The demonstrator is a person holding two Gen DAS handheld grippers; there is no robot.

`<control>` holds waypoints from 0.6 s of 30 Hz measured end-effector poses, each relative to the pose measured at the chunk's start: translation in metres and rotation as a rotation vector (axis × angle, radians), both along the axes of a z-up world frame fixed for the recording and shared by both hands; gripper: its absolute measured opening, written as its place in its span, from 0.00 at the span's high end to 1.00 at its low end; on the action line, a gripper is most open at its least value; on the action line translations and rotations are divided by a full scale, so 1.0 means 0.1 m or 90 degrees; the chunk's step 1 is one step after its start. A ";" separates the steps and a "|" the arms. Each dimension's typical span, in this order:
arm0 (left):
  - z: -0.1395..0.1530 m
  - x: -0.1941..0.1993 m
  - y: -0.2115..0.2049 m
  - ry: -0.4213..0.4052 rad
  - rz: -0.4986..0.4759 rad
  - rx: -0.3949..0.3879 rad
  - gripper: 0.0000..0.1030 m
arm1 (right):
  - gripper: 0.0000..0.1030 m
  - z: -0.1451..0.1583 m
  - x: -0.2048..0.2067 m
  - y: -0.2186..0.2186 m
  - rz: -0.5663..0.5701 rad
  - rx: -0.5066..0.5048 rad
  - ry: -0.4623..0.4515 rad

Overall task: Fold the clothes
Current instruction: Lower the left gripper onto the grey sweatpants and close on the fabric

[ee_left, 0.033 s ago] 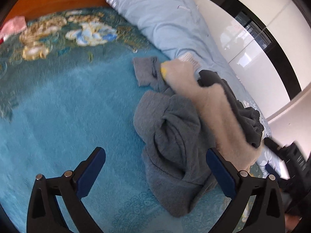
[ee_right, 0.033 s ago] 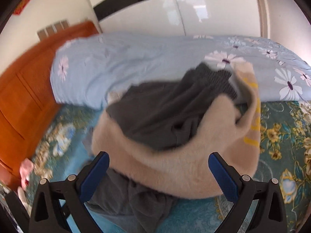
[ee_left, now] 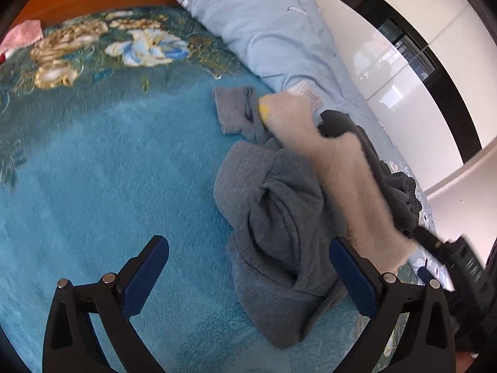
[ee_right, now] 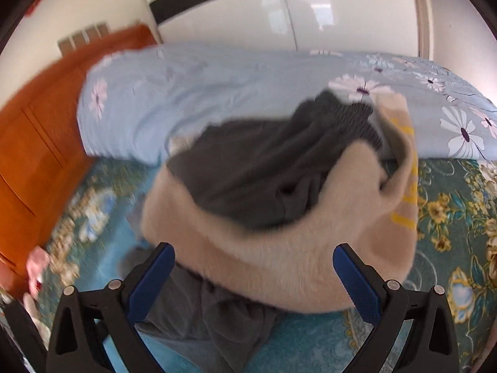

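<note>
A heap of clothes lies on the teal floral bedspread (ee_left: 93,171). A blue-grey garment (ee_left: 273,217) is crumpled at the bottom of the heap, a fuzzy beige garment (ee_left: 351,174) with yellow marks is draped over it, and a dark grey garment (ee_left: 388,180) lies on top. My left gripper (ee_left: 248,245) is open above the near edge of the blue-grey garment, with nothing between its pads. My right gripper (ee_right: 253,248) is also open, just in front of the beige garment (ee_right: 264,248) and the dark grey garment (ee_right: 264,168), and touches neither.
A light blue flowered duvet (ee_right: 202,93) lies rolled along the far side of the bed. An orange wooden headboard (ee_right: 31,143) stands at the left. A pink cloth (ee_left: 21,32) lies by the headboard. White glossy wardrobe doors (ee_right: 310,12) stand behind the bed.
</note>
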State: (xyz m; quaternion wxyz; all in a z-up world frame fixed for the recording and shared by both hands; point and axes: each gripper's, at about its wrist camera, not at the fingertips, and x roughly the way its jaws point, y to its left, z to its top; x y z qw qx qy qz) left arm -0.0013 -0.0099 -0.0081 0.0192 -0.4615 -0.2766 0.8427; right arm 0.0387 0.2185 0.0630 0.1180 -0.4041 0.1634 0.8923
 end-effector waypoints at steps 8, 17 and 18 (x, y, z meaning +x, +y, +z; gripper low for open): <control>-0.37 -0.03 -0.35 -0.040 -0.014 0.042 0.00 | 0.00 -0.42 -0.12 -0.47 0.043 0.077 -0.117; -0.45 -0.07 -0.32 -0.056 -0.031 0.060 0.00 | 0.00 -0.45 -0.17 -0.54 0.118 0.110 -0.122; -0.46 -0.09 -0.31 -0.056 -0.038 0.068 0.00 | 0.00 -0.46 -0.15 -0.55 0.121 0.112 -0.126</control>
